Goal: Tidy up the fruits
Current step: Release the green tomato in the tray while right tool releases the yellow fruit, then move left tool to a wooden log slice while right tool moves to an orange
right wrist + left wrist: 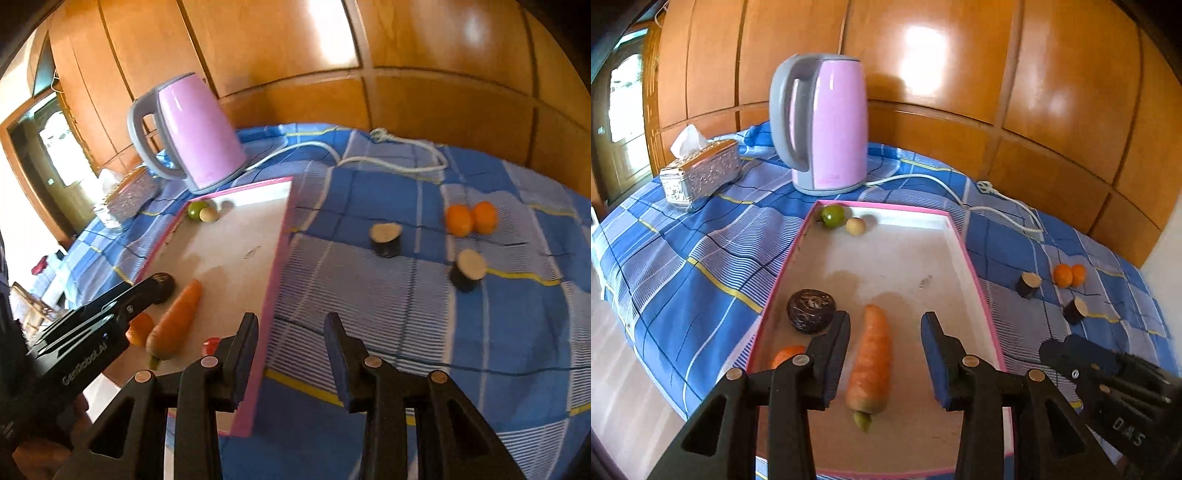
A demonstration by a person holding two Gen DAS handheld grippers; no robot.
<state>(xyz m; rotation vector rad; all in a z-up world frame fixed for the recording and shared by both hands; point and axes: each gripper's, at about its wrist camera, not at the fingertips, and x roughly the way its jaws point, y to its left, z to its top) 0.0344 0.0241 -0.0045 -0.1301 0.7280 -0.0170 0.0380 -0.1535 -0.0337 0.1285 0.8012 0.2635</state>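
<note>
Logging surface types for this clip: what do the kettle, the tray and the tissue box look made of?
Kettle: glossy pink shell, grey handle, likely plastic. Tray: looks like cardboard, matte whitish floor with stains, pink edging. Tissue box: silvery embossed casing, metal or metallised plastic, unclear.

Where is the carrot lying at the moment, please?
In the left wrist view the carrot lies inside the pink-rimmed tray, near its front end, just right of the dark round fruit.

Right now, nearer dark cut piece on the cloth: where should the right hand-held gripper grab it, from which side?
Grip the dark cut piece across its dark round sides, below the pale cut face, which tilts up. Come from above and in front: the right hand-held gripper is open, and bare cloth lies between them. The two oranges sit behind it, apart.
</note>
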